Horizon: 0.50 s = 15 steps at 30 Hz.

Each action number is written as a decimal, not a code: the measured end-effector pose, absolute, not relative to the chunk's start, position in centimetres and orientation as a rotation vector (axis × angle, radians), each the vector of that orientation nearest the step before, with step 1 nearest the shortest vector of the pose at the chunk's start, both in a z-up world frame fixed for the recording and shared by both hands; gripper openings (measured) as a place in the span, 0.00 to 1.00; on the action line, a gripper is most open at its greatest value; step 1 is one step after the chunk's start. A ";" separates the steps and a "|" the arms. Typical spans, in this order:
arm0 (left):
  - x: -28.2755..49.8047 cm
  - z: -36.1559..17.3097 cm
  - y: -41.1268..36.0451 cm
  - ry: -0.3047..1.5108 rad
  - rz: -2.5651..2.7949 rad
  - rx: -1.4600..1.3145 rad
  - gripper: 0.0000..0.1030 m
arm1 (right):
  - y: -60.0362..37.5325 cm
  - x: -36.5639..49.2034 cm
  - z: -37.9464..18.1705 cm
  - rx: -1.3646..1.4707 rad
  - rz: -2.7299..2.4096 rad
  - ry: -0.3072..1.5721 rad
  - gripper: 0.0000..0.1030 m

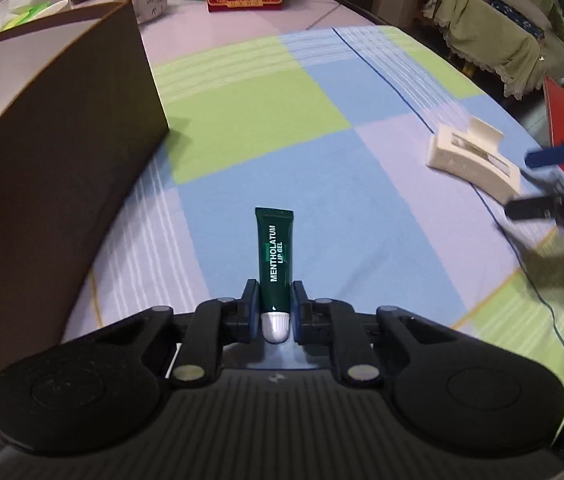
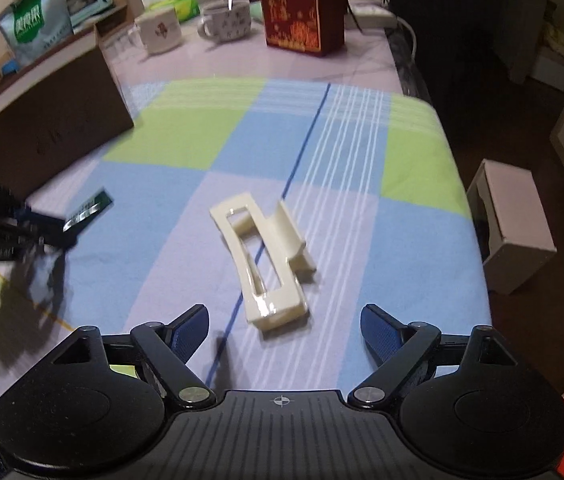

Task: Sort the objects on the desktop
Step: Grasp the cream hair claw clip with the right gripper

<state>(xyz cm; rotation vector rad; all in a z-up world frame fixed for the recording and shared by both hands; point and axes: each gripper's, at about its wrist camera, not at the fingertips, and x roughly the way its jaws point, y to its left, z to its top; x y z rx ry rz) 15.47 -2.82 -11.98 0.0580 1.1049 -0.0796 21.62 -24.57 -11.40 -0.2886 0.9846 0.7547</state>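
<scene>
So the left gripper (image 1: 275, 303) is clamped on a dark green Mentholatum lip gel tube (image 1: 274, 258), white cap toward the camera, held up off the checked tablecloth (image 1: 322, 128). A brown cardboard box (image 1: 54, 128) sits close on its left. The right gripper (image 2: 284, 330) has its blue-padded fingers (image 2: 378, 330) spread wide with nothing between them, hovering just short of a cream hair claw clip (image 2: 262, 258) lying on the cloth. Mugs and a red gift box (image 2: 302, 8) stand at the far end.
</scene>
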 end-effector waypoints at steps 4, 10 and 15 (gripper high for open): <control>15.5 -12.0 -2.6 1.107 -0.051 0.023 0.27 | -23.9 21.9 -11.5 -0.299 0.768 0.963 0.84; 15.2 -11.9 -3.3 1.097 -0.064 0.041 0.16 | -22.4 22.2 -12.1 -0.334 0.793 0.939 0.78; 14.2 -11.9 -3.6 1.112 -0.075 0.030 0.12 | -21.5 21.5 -13.0 -0.388 0.790 0.928 0.42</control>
